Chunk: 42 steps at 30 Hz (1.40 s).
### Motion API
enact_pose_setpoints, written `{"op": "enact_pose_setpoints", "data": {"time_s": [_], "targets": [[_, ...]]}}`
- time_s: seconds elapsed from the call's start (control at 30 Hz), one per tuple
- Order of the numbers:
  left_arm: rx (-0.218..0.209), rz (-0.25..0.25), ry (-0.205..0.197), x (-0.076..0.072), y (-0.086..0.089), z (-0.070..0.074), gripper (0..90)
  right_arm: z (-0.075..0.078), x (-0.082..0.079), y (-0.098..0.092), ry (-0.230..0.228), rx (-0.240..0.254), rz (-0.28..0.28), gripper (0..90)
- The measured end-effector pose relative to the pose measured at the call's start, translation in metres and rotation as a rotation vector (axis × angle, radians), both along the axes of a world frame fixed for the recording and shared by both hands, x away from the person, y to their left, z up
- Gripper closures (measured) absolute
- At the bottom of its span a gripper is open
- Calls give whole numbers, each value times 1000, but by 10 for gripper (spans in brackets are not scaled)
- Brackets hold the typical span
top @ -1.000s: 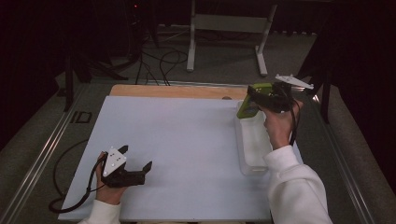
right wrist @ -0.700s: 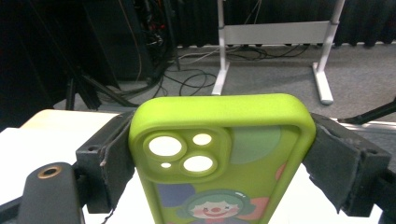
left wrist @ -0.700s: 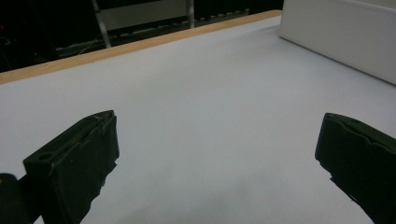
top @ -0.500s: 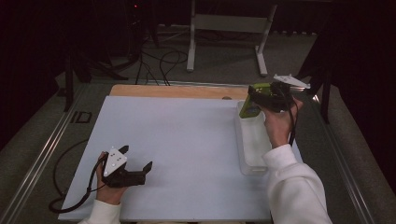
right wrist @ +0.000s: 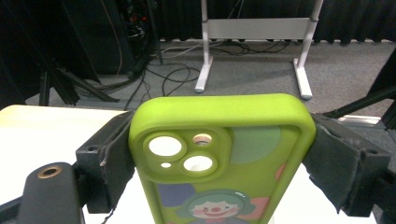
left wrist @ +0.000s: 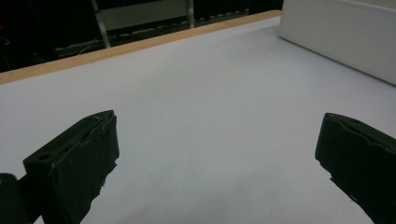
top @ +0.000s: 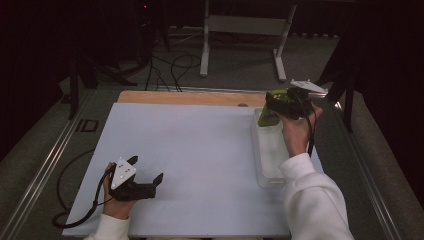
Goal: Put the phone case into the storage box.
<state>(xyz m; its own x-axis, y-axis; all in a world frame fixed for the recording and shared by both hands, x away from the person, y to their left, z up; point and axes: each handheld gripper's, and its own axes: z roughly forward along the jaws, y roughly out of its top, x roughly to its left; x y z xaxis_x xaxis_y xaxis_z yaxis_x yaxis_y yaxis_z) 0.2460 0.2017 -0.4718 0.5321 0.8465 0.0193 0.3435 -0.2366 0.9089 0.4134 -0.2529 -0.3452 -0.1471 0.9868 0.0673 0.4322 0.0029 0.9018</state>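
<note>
Cable is being trailed from the left gripper [top: 145,186], which is being held low over the near left corner of the desk [top: 190,150]. Its jaws are being kept wide apart, with nothing between them; in the left gripper view, bare white desk surface is being seen in the gap. No writing can be read on the grey three-cornered plate on top of it; a few small dots are all that can be made out.

Toward the right edge of the desk, a clear plastic tray [top: 267,167] is being rested lengthwise, running from near the far right corner toward the near edge. A wooden strip [top: 190,97] is being shown along the far edge of the desk.

Above the far end of the tray, a green phone case [top: 272,106] is being gripped by the right gripper [top: 280,104], lifted clear of the desk. In the right gripper view, the green phone case [right wrist: 219,158] is being clamped by its two long sides between the black jaws, with the camera cut-out uppermost. A cartoon face with green hair and coloured shapes are being displayed on its back; no brand name or lettering can be read there.
</note>
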Motion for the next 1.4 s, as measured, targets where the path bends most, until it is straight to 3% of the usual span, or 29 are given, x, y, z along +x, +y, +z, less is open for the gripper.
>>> {"op": "enact_pose_setpoints", "data": {"time_s": [1.4], "targets": [[3,-3,3,1,0,-1,1,-26,28,2,52,-15,-80,157]]}}
